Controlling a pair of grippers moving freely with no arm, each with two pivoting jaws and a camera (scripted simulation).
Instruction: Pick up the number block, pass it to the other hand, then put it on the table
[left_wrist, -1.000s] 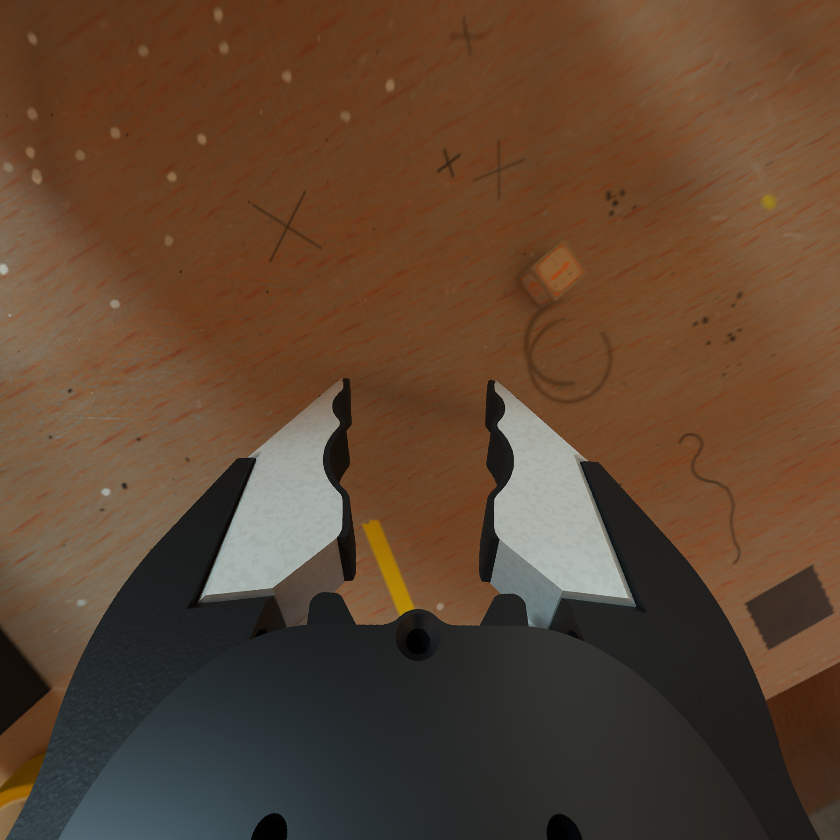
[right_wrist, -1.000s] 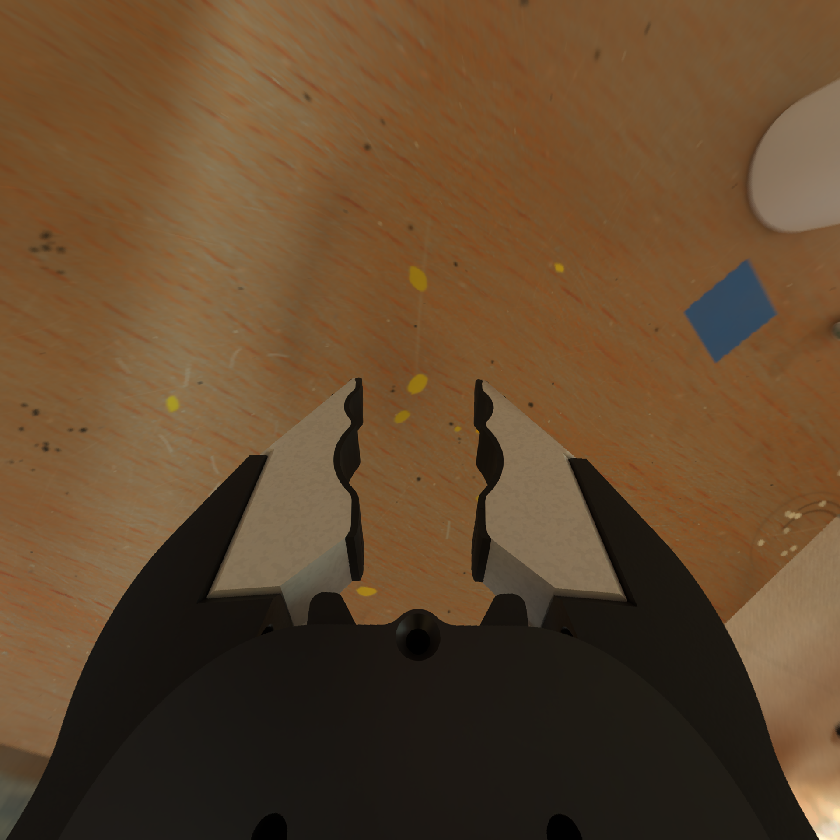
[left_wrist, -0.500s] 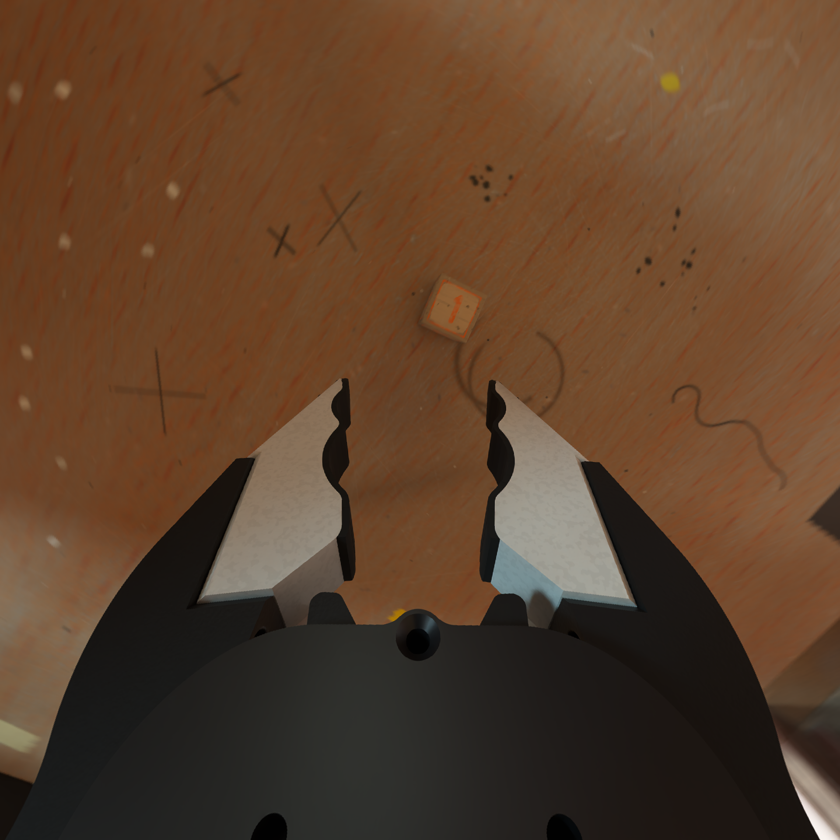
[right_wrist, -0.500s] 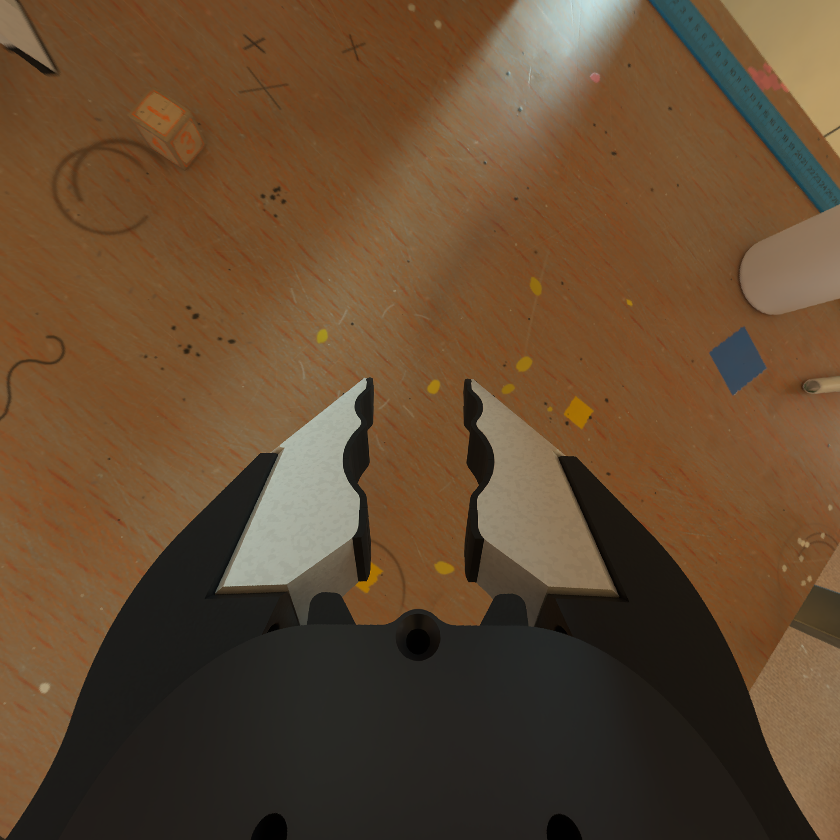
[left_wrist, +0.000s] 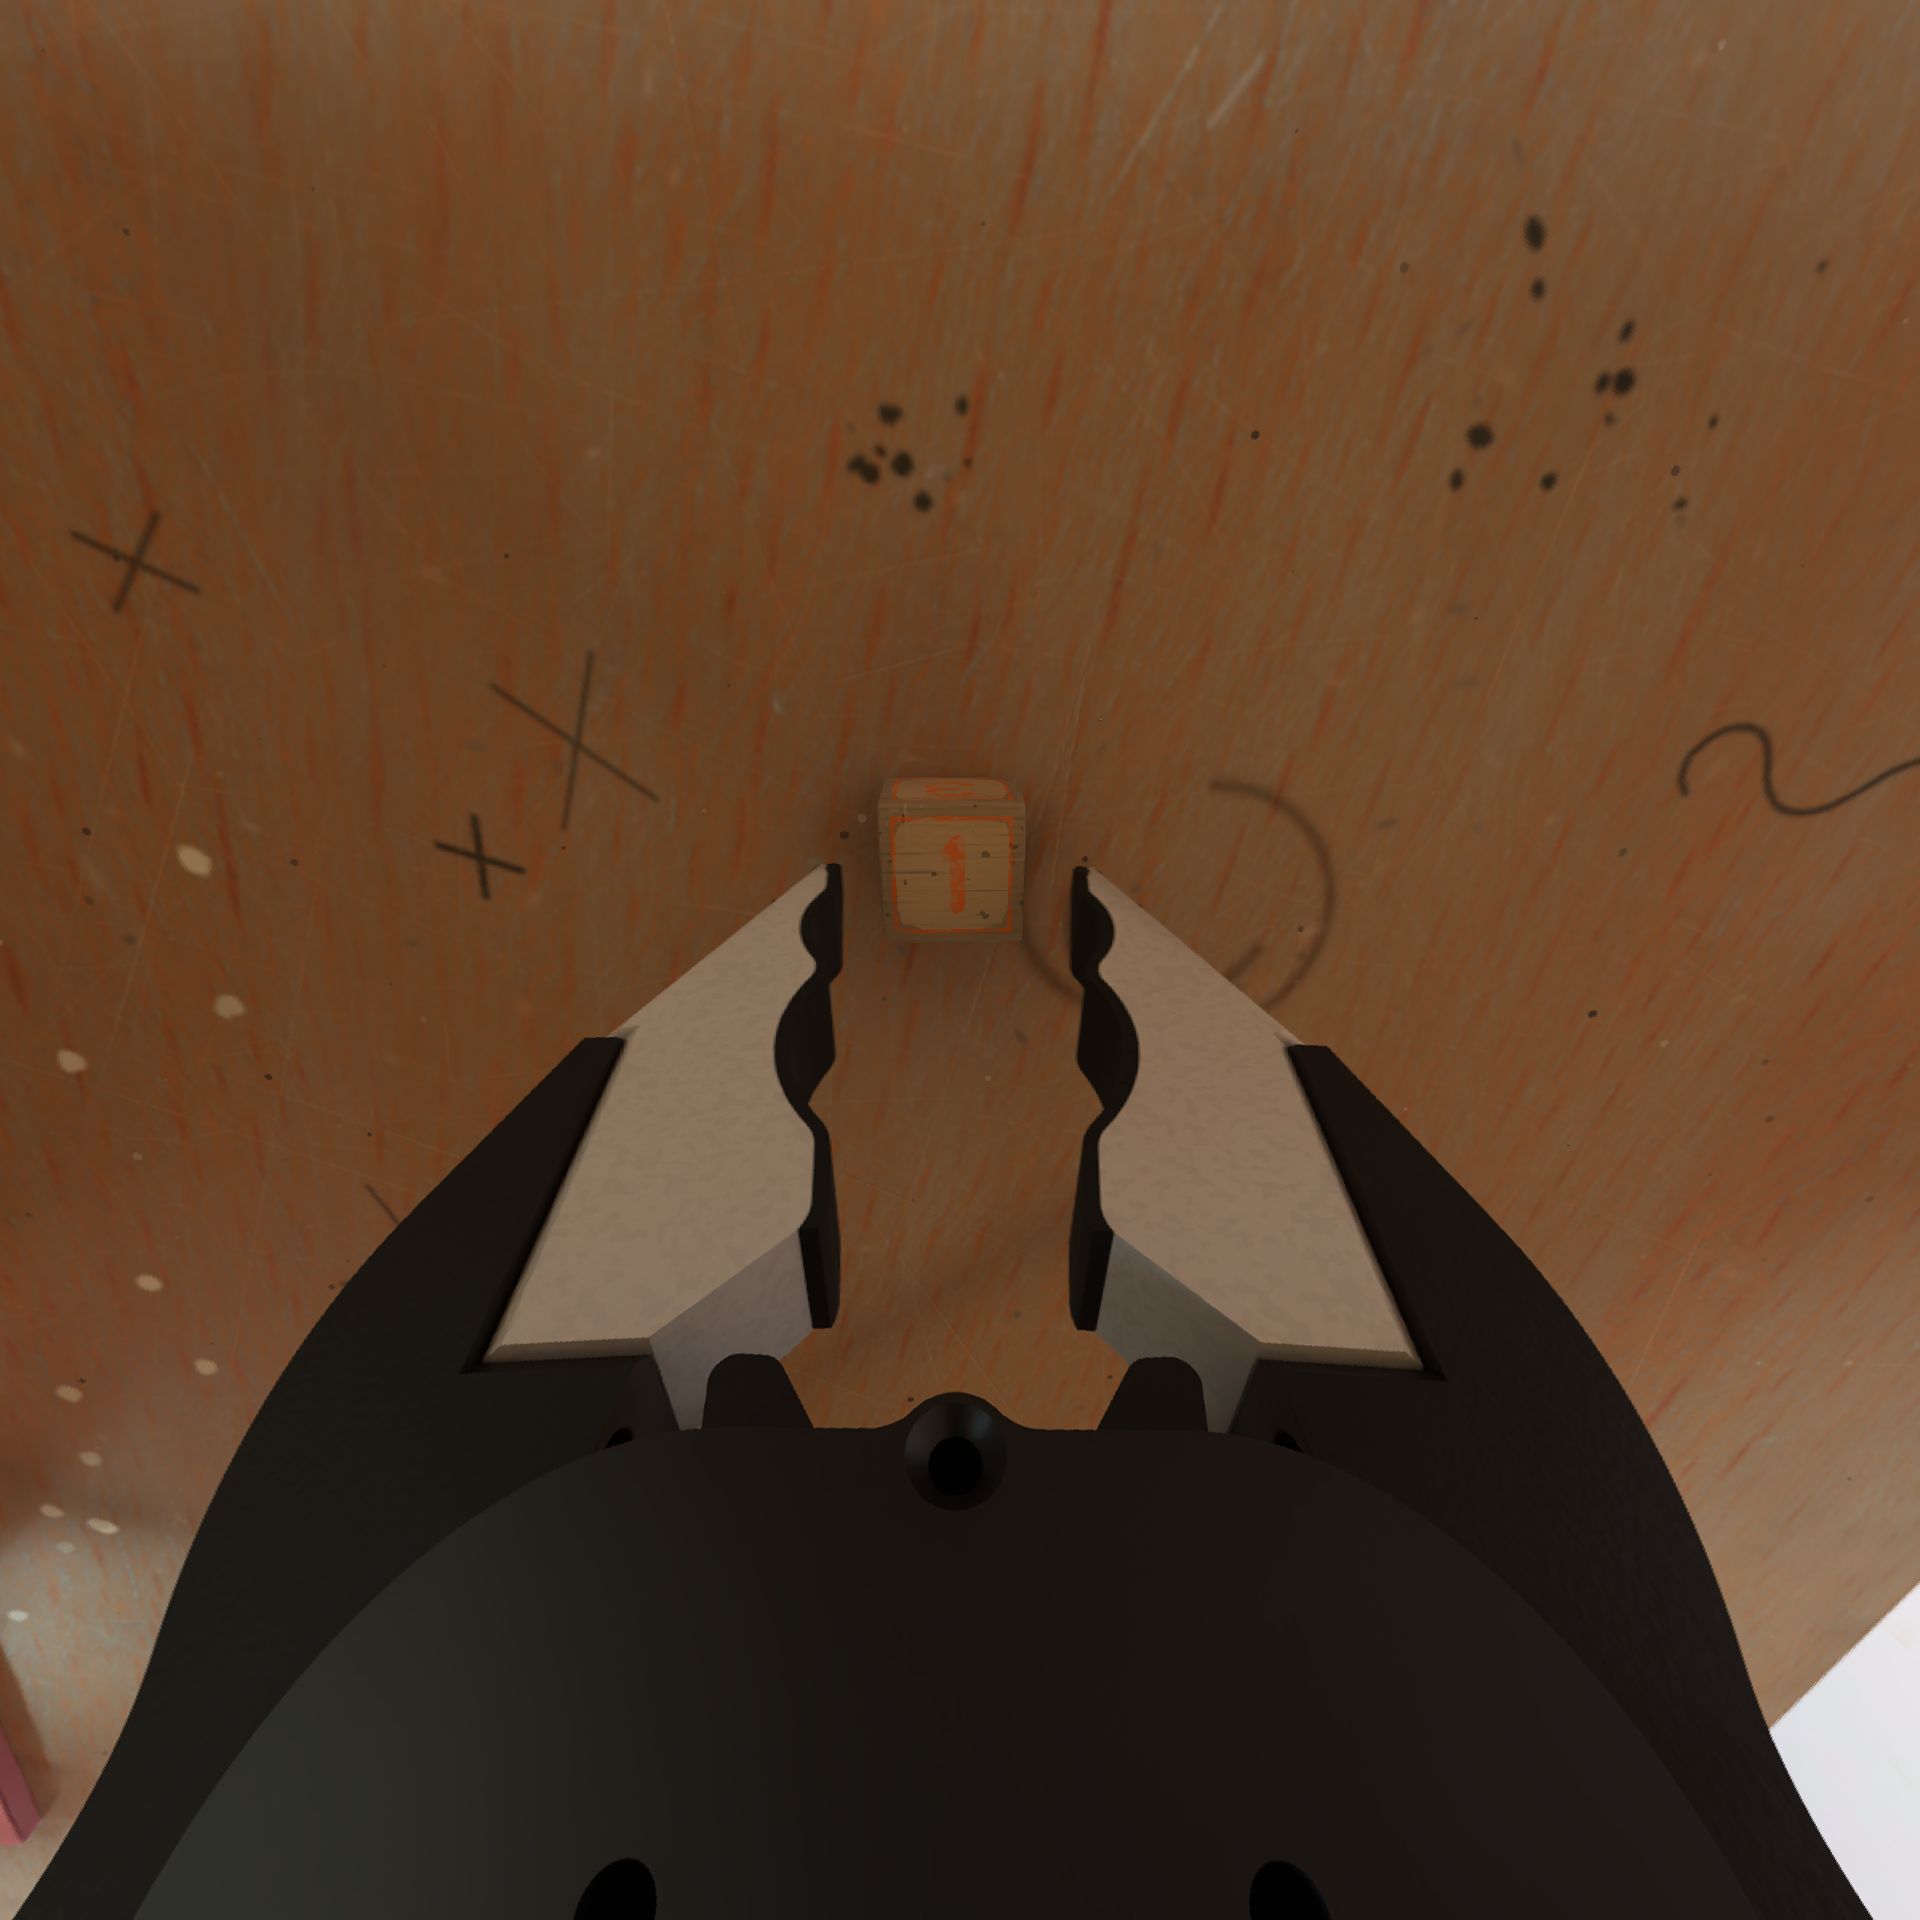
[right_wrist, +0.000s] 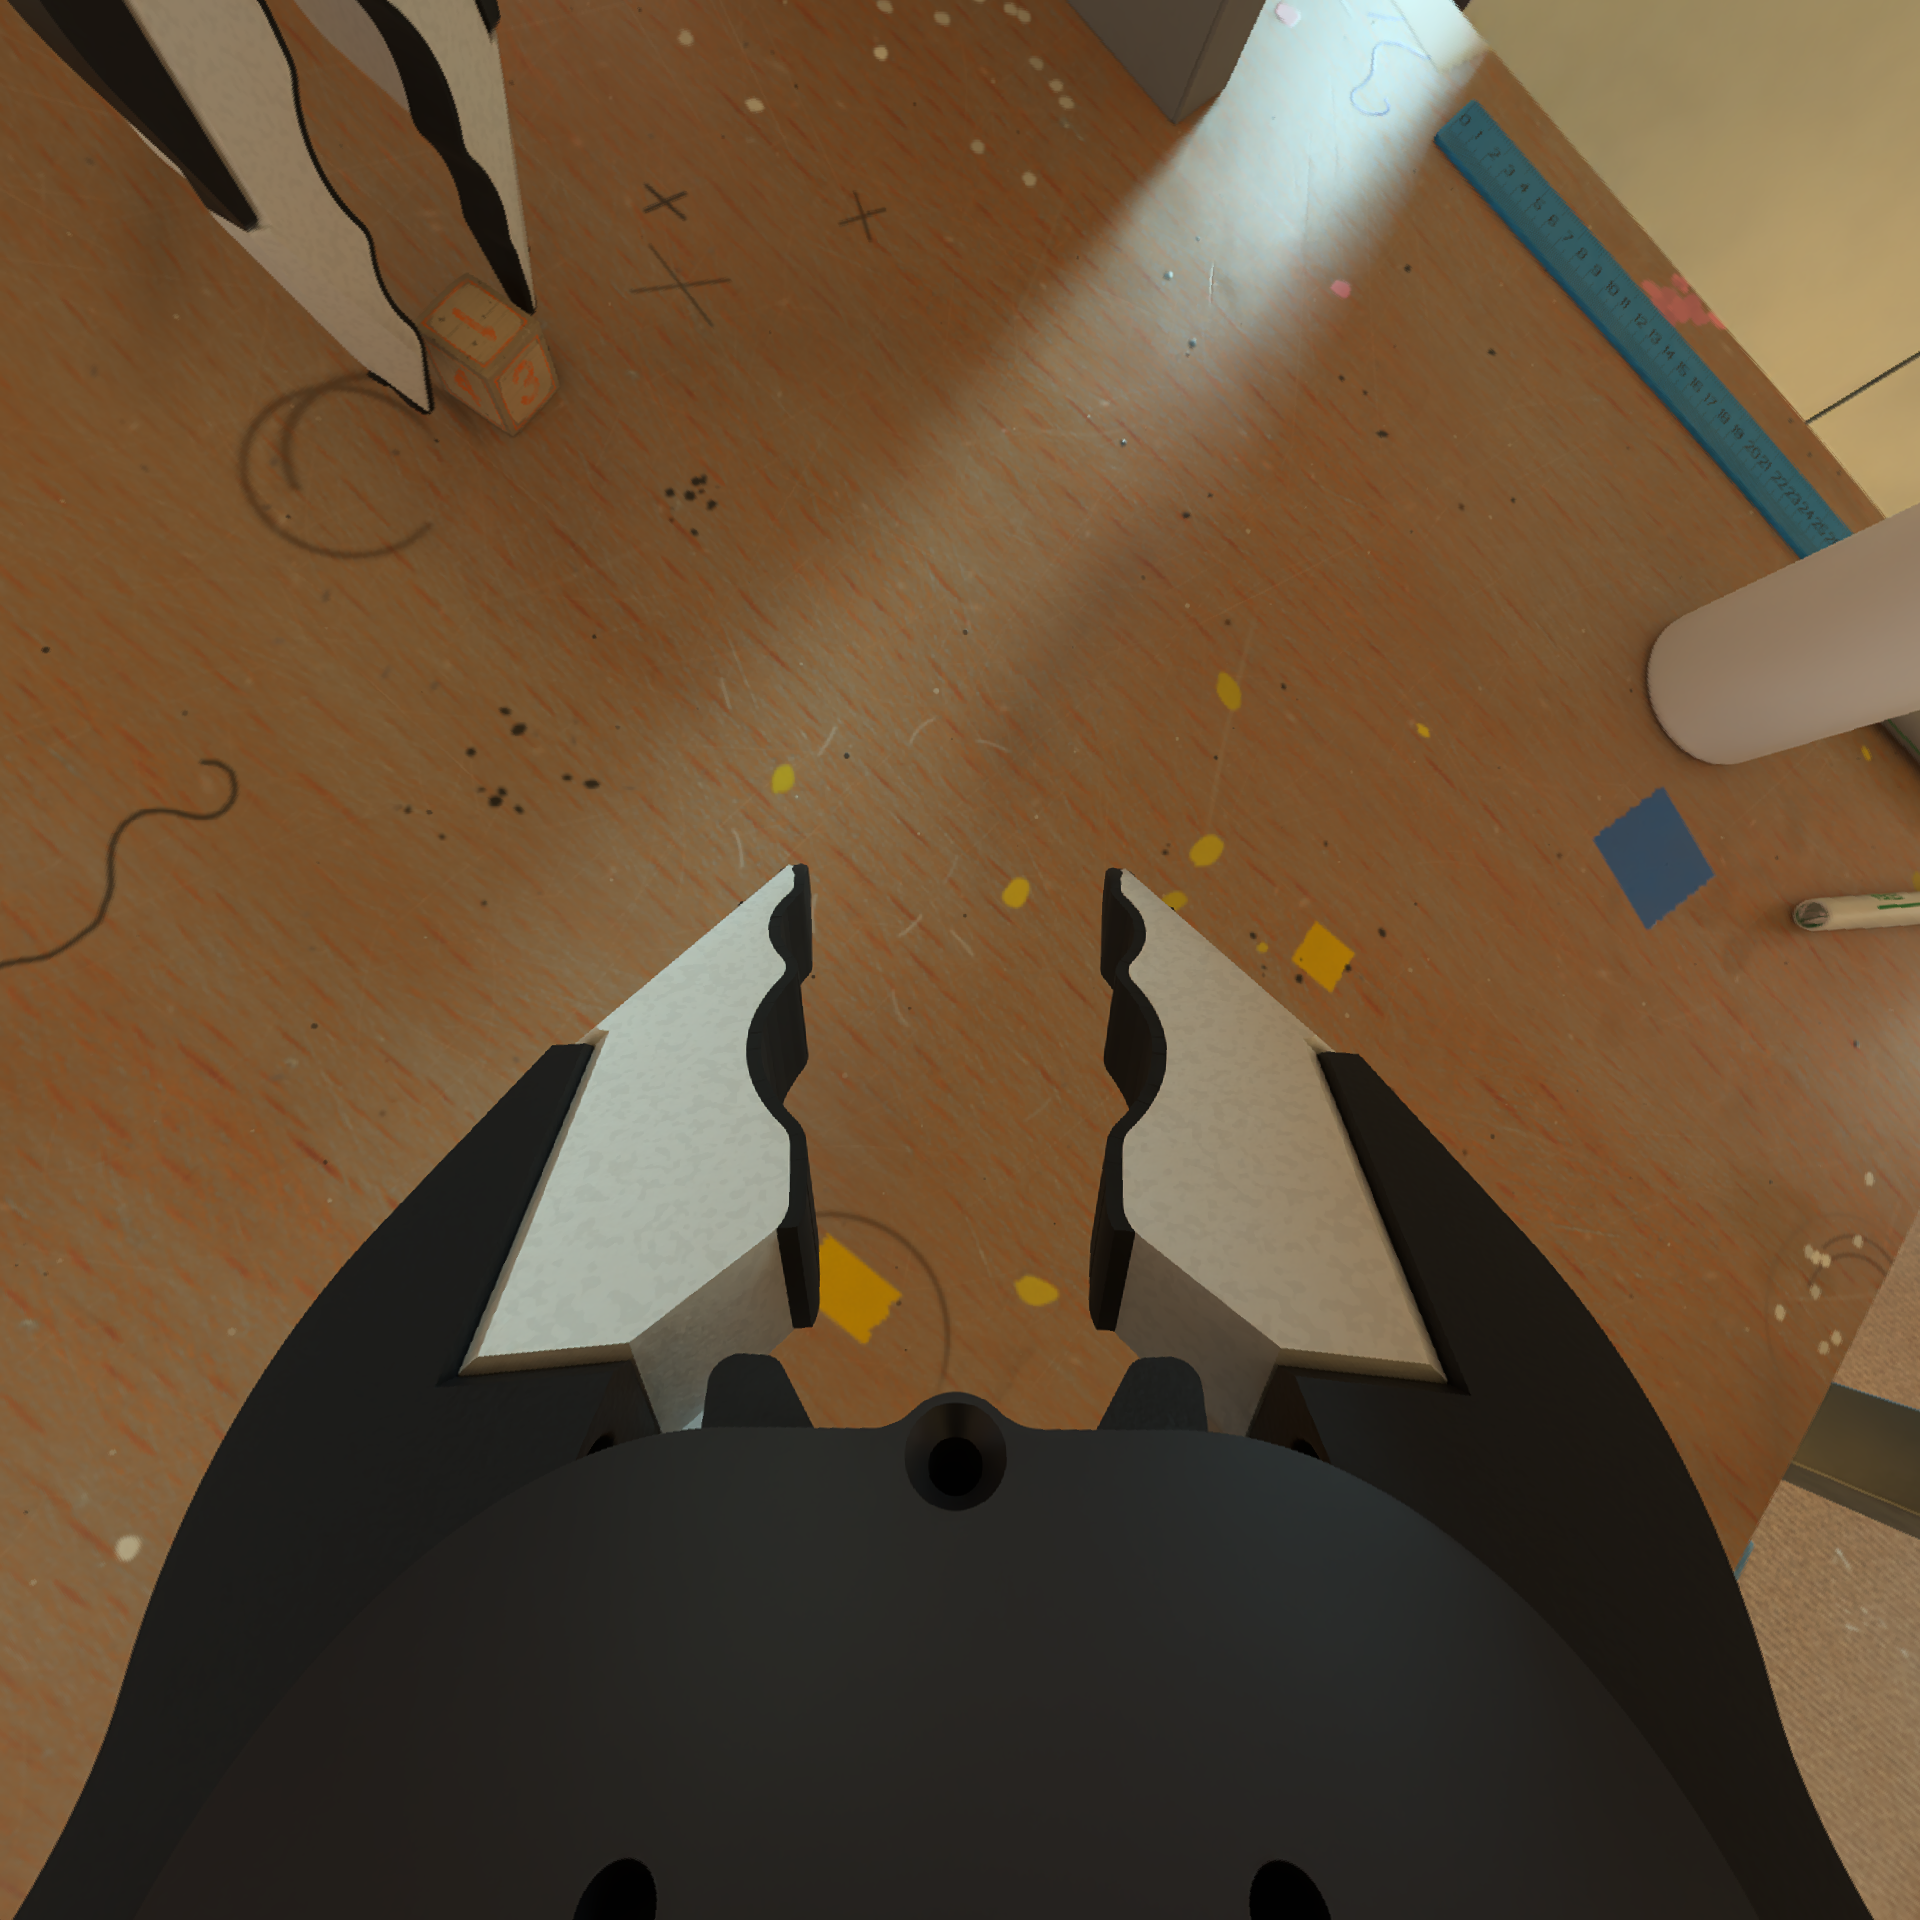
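Note:
The number block is a small light wooden cube with orange markings, resting on the brown wooden table. My left gripper is open, its two fingertips either side of the block, not touching it. In the right wrist view the block sits at the upper left with the left gripper straddling it from above. My right gripper is open and empty, well away from the block, above the table's middle.
A blue ruler lies along the far right table edge. A white cylinder, a pen, a blue patch and a grey box are in the right wrist view. Drawn crosses and rings mark the table.
My left gripper has moved forward and down to straddle the block, which now sits centred between its tips. My right gripper has opened wider and pulled back, so more of the table shows.

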